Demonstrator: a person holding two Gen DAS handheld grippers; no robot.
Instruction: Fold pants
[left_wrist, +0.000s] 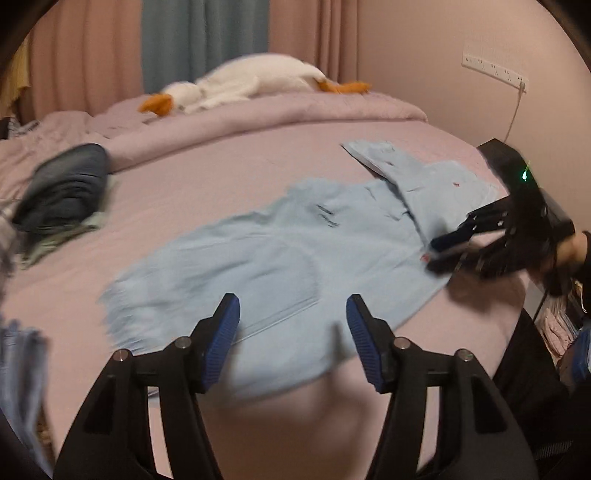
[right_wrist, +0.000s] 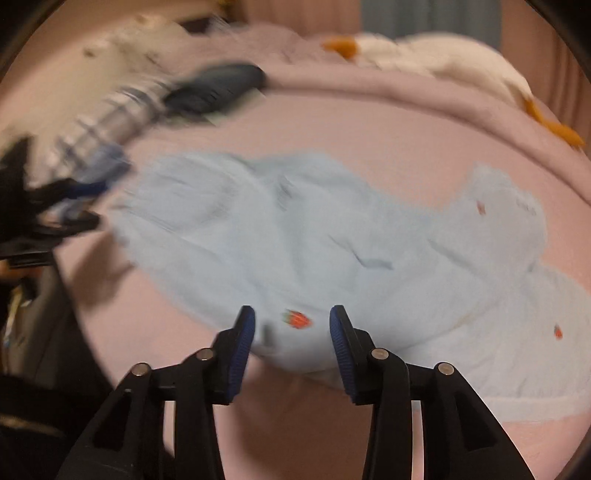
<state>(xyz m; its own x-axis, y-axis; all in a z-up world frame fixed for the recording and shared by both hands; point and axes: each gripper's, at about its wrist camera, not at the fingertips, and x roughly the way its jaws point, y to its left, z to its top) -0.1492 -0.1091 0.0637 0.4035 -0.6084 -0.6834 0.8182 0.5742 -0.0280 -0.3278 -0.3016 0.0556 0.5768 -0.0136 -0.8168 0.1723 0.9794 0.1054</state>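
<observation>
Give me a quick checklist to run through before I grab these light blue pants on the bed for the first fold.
1. Left hand-held gripper open: ok.
2. Right hand-held gripper open: ok.
3. Light blue cotton pants spread flat: not ok, one flap folded over, wrinkled.
4. Fabric edge between right fingers: cannot tell, blurred.
5. Dark folded clothes pile apart from pants: ok.
6. Pink bed sheet bare beyond pants for folding: ok.

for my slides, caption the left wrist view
Open left gripper above light blue pants on a pink bed; right gripper at their edge.
</observation>
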